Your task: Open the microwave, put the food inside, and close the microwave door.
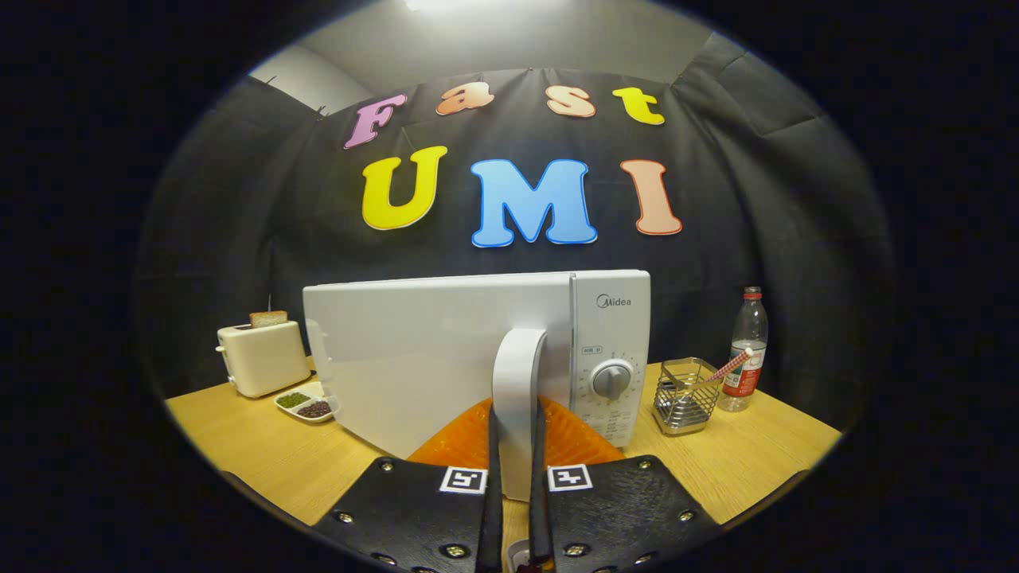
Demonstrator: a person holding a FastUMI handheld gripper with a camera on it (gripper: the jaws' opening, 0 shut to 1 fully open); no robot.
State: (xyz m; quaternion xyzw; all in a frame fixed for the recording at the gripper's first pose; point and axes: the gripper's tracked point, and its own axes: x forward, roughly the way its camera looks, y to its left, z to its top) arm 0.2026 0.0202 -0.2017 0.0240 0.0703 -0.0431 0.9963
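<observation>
Two fingers (516,446) are seen pinched on the white door handle (517,374) of the microwave (446,350), one on each side of it. The door appears slightly swung out, so the opening step is judged to be in hand. The grip is best kept firm and the pull led along the door's arc towards its hinge side, not straight back, so the handle is not lost. No food for loading is identified with certainty; a dish of beans (306,403) lies beside the toaster (263,358).
</observation>
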